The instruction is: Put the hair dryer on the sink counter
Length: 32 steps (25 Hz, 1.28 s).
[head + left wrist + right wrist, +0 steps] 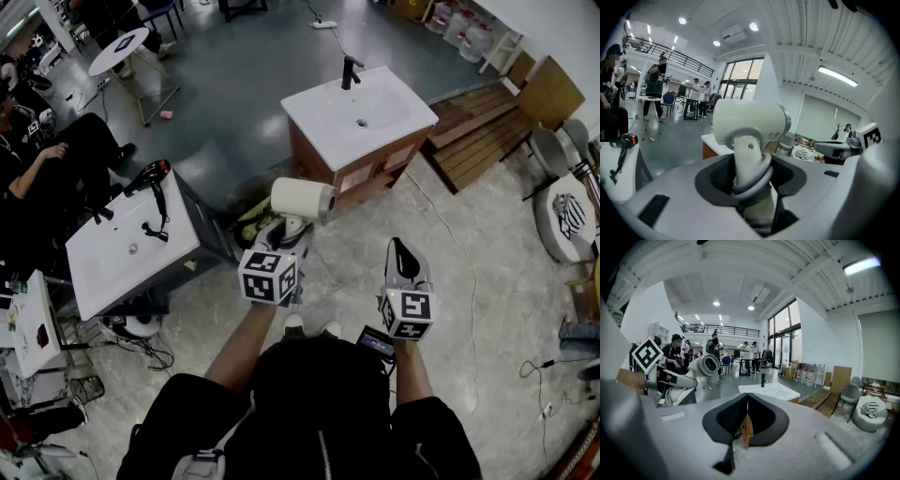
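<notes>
Pic L edge: seated person in black [56,155], right beside a 2nd white basin unit [112,262] w/ an orange-tipped black hair dryer [150,178] lying on top. Upper L: round white table [124,45], small pink item [166,114] on grey floor nr it. Top centre: power strip [324,24]. R side: wooden pallets [487,131], grey chair [551,150] beside them, white jugs [464,28] by wall.

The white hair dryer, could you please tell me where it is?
The white hair dryer is mid-frame in the head view, its handle clamped in the left gripper, in the air short of the sink counter with the black faucet.
</notes>
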Motion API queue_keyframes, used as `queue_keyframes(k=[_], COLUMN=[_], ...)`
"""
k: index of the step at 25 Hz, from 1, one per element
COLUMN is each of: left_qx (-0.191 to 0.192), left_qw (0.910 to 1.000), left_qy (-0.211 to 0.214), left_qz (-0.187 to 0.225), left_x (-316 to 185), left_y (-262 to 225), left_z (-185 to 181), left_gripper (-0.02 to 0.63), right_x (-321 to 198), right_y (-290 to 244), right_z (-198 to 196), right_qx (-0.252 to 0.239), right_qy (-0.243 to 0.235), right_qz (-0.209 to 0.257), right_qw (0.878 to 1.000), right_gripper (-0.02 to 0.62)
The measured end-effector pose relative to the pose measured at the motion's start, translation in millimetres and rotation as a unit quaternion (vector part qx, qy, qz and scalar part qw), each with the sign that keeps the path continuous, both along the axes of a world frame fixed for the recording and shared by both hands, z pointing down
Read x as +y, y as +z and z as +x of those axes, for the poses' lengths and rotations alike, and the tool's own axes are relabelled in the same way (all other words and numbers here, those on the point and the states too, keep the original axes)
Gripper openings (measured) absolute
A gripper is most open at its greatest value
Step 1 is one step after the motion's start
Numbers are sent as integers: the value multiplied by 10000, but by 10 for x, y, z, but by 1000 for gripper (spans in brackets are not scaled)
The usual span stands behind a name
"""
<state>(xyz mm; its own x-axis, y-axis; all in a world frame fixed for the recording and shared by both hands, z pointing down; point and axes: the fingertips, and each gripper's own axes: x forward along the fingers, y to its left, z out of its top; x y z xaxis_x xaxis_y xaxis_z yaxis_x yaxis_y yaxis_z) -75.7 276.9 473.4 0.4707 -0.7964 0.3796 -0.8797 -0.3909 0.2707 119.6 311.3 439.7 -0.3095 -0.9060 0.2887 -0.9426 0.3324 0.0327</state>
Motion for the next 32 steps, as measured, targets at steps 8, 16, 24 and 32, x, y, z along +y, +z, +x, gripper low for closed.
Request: queue_keyframes(k=[8, 16, 24, 32], left_qx=[-12, 2, 18, 49], left_qw=[10000, 10000, 10000, 9999], left_qy=[-3, 28, 59, 102], left_qz=[-42, -40, -67, -76], left_x=[49, 94, 138, 76], left_y=[7, 16, 36, 49], left_z=[-47, -18, -50, -215], left_gripper=[195, 195, 195, 195], right_x=[20, 98, 162, 87], right_y=[65, 76, 82, 78], right_z=[-12, -37, -89, -285], right_qx=[-68, -32, -20, 1], right_qy=[53, 0, -3, 8], right_qz=[-113, -106, -128, -121], right_qw=[9999, 9999, 9999, 9999], right_gripper=[6, 6, 6, 6])
